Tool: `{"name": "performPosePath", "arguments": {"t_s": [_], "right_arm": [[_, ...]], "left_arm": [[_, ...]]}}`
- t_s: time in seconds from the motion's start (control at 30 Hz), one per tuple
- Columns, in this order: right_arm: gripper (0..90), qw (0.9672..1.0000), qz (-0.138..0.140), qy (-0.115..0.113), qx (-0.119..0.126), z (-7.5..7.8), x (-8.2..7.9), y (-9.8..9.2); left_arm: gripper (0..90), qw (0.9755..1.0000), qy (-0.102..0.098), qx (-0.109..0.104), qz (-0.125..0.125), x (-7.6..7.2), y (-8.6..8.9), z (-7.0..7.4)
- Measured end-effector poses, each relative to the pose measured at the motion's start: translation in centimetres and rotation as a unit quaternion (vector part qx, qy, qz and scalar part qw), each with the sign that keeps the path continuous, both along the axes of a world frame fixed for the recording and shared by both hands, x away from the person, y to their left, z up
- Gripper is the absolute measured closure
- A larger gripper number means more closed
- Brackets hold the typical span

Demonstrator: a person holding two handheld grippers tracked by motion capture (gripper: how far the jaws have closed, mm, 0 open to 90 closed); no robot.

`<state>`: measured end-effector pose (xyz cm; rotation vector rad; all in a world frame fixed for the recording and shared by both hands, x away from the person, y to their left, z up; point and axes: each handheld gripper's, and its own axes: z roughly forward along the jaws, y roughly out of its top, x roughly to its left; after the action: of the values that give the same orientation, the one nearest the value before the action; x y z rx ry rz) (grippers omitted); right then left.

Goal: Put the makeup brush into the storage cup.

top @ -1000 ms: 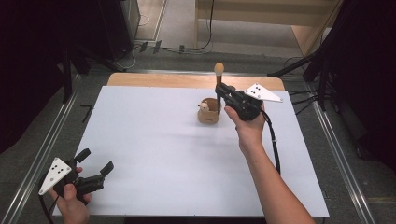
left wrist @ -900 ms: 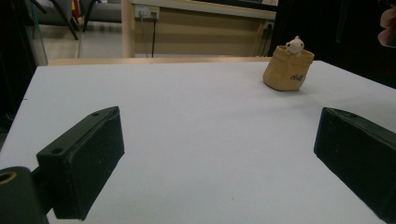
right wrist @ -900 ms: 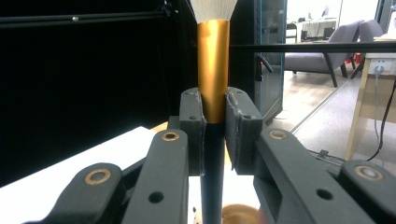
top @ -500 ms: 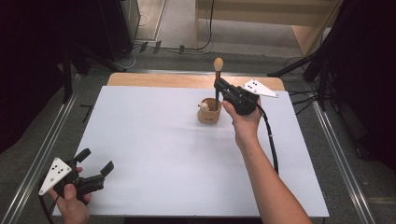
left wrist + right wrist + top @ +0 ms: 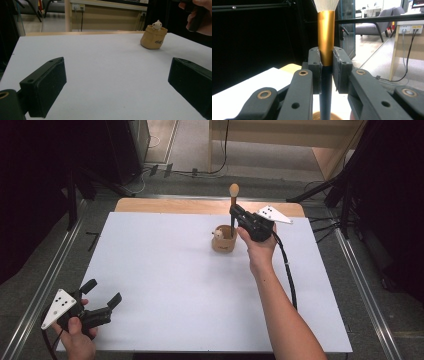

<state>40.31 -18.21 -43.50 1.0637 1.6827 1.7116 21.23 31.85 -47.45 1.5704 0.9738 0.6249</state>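
My right gripper (image 5: 234,216) is shut on a makeup brush (image 5: 233,200), which stands upright with its pale bristles on top. In the right gripper view the jaws clamp the brush (image 5: 326,37) at its gold ferrule and dark handle. The handle's lower end reaches down into a small tan cup (image 5: 223,239) with a little white figure in it, at the table's far middle. The cup (image 5: 153,37) also shows in the left gripper view. My left gripper (image 5: 103,296) rests at the near left corner, open with nothing between its pads (image 5: 45,86).
The white table top (image 5: 165,280) has a wooden strip (image 5: 165,206) along its far edge. Metal rails run along both sides. The right gripper's cable (image 5: 287,270) trails back over the table beside the forearm.
My right gripper has moved a little lower and to the right with the brush, bringing the handle down into the cup. The left gripper has stayed still.
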Motion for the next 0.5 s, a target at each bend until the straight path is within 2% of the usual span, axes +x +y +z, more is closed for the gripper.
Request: {"name": "performPosePath", "arguments": {"t_s": [0.3,0.5], "right_arm": [[80.2,1.0,-0.002,0.009,-0.001,-1.1,0.7,0.4],[80.2,0.9998,0.0,0.014,-0.013,-1.8,0.9,0.7]], "left_arm": [[2.2,1.0,0.0,0.0,-0.001,0.0,0.0,0.0],[2.2,1.0,-0.001,-0.001,-0.001,0.0,0.0,0.0]]}}
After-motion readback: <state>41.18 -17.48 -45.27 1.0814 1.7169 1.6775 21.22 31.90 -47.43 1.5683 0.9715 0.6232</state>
